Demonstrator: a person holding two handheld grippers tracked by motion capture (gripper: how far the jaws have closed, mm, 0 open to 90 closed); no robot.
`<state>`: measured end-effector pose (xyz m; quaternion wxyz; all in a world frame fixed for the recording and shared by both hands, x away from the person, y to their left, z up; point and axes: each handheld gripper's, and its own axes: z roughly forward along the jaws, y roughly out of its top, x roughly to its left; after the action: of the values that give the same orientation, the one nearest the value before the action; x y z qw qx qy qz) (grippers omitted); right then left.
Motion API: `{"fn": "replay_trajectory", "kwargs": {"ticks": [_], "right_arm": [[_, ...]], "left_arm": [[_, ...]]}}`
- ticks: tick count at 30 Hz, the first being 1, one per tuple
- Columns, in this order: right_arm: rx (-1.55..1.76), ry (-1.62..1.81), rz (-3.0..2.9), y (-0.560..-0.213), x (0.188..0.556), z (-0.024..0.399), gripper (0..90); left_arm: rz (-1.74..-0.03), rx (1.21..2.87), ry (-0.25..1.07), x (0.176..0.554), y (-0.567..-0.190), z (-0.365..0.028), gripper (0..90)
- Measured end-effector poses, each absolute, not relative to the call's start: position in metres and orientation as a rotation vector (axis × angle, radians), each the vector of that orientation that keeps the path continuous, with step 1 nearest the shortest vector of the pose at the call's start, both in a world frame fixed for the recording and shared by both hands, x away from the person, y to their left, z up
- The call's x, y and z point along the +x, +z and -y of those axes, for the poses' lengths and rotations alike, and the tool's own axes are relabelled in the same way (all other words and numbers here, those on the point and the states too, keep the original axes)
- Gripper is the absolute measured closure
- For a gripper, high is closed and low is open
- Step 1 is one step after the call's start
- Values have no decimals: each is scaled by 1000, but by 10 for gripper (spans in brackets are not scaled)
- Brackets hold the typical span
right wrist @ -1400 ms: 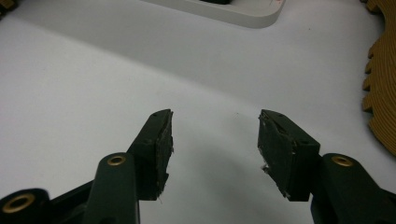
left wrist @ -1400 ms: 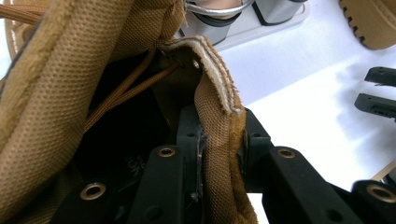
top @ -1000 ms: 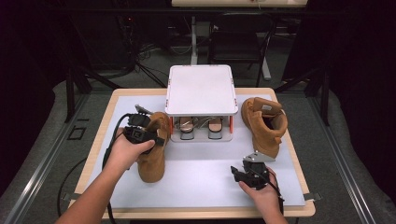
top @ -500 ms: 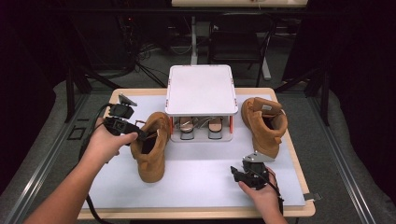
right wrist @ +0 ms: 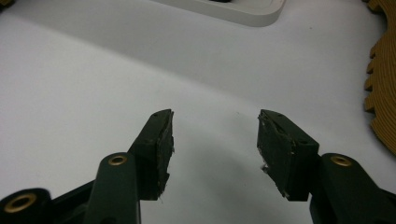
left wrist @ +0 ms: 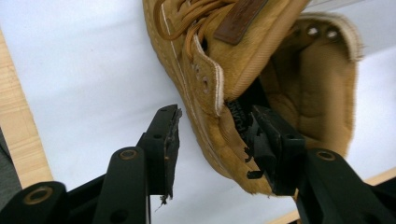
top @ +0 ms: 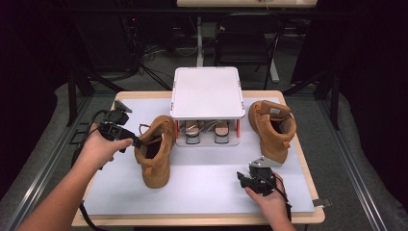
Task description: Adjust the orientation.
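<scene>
The left gripper (left wrist: 212, 135) has its fingers (left wrist: 163, 140) part-spread and they have just been opening; the collar wall of the near-left boot (left wrist: 243, 70) stands between them, one finger outside clear of the leather, the other inside the opening where contact cannot be judged. In the high view this gripper (top: 132, 142) sits at the left side of that boot (top: 156, 154), which stands upright on the white mat of the worktop (top: 207, 183), toe toward the near edge. The right gripper (right wrist: 215, 144) has its fingers spread wide over bare mat, holding nothing; it (top: 250, 180) rests at the near right. The second boot (top: 272, 127) stands at the far right, beside the white shoe rack (top: 207, 91), well apart from the first.
</scene>
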<state>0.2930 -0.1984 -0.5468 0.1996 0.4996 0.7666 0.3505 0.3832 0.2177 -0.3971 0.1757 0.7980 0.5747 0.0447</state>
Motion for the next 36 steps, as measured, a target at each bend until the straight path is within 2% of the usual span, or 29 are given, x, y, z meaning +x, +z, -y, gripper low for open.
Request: {"fn": "replay_trajectory", "kwargs": {"ticks": [9, 17, 26, 36], "right_arm": [[1393, 983, -2147, -548, 293, 197, 457], [1390, 983, -2151, -548, 293, 198, 457], [1387, 988, -2157, -549, 293, 197, 456], [1386, 990, -2160, -549, 293, 197, 456]], "left_arm": [[-1667, 2274, 143, 391, -417, -210, 489], [-1688, 2298, 113, 396, -435, -203, 532], [-1644, 2412, 157, 400, -451, -191, 671], [-1642, 2447, 153, 404, -450, -191, 790]]}}
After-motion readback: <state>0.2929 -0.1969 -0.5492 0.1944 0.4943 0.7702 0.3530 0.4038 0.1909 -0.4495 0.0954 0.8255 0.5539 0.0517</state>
